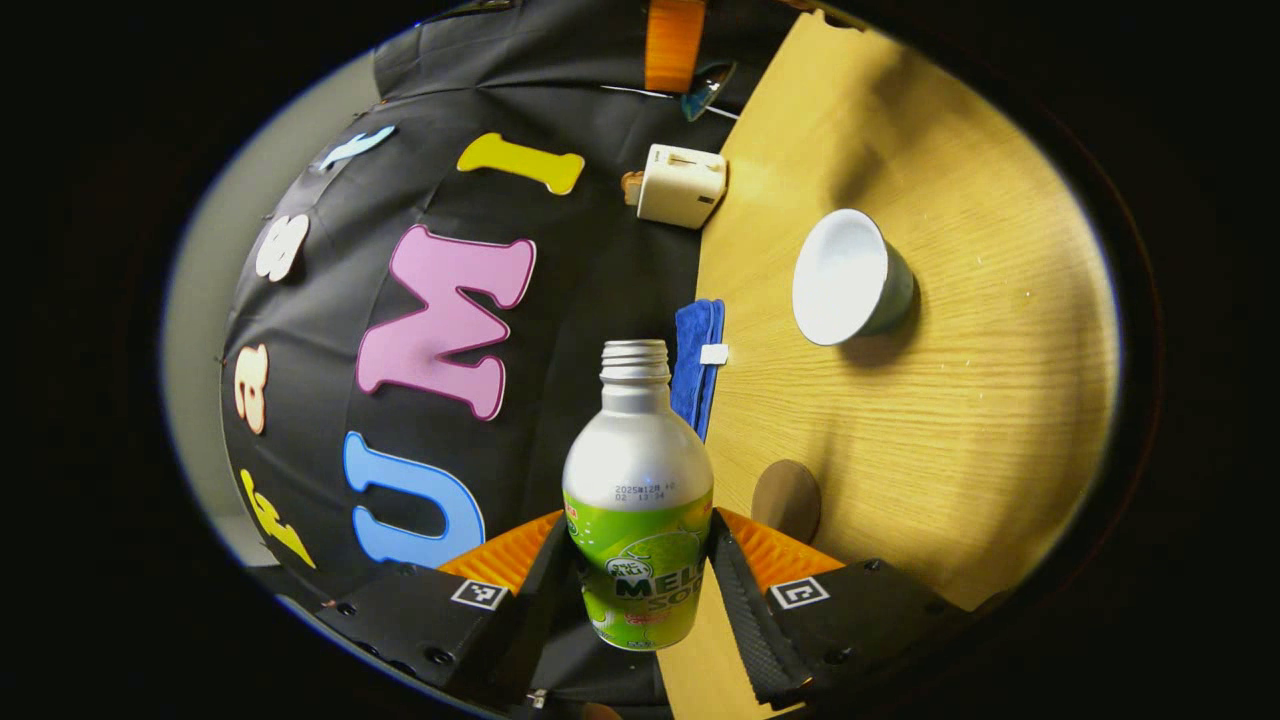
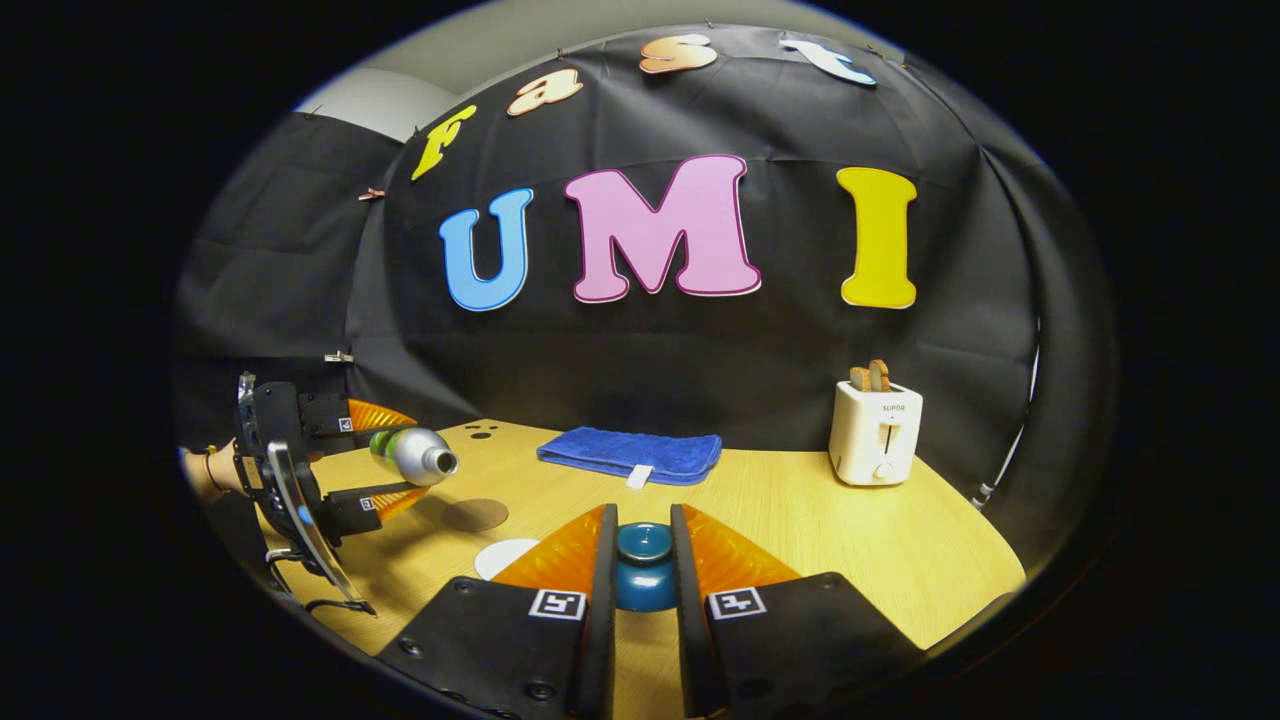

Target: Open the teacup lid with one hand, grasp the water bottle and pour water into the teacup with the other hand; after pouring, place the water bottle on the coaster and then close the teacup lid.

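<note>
In the left gripper view the left gripper [image 1: 640, 560] has both fingers clamped on the bottle [image 1: 640, 490], gripping its green label. The bottle has no cap, and its threaded neck points toward the back edge of the table [image 1: 950, 450]. The view is rolled, so the tabletop stands on the right. On it the cup [image 1: 850, 277] sits open, its white inside bare, well in from the edges. The round coaster [image 1: 787, 498] lies nearer the gripper. A blue cloth [image 1: 697, 360] and a toaster [image 1: 681, 186] lie along the back edge.

In the right gripper view the right gripper [image 2: 643, 570] is closed on the lid [image 2: 644, 565], held above the table [image 2: 900, 530]. At the left edge the left gripper [image 2: 375, 455] holds the bottle [image 2: 412, 453] level, mouth pointing right, above the coaster [image 2: 475, 515]. The cup's [image 2: 503, 557] white rim shows beside the right gripper's finger. The cloth [image 2: 630, 453] and toaster [image 2: 876, 432] sit at the back.
</note>
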A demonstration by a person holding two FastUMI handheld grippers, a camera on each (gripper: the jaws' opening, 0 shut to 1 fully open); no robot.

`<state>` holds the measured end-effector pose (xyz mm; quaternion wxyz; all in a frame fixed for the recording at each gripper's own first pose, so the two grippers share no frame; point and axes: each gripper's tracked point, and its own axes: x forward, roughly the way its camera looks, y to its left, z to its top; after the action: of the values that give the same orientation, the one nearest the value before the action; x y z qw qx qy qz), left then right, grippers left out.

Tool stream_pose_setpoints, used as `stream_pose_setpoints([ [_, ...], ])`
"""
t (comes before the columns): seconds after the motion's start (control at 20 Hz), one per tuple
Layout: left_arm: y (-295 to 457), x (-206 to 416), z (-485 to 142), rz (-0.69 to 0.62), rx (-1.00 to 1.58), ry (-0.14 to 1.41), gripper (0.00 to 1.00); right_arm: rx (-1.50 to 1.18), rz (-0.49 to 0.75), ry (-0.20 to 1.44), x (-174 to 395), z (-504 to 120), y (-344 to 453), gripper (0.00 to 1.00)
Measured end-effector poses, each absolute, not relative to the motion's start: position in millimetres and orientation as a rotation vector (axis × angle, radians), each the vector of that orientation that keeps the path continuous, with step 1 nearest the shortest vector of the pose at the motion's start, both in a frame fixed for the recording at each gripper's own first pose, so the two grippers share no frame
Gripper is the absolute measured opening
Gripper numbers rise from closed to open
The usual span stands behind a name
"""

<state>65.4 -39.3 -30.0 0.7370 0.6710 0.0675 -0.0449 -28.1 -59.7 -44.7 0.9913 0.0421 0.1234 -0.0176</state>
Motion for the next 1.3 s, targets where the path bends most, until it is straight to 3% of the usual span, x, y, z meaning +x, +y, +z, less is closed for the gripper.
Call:
stream_pose_setpoints([
  [1.3,-66,87,-50,-0.190,1.916,0.169,0.80,0.107,-0.047,0.221,-35,-33,-73,0.30],
])
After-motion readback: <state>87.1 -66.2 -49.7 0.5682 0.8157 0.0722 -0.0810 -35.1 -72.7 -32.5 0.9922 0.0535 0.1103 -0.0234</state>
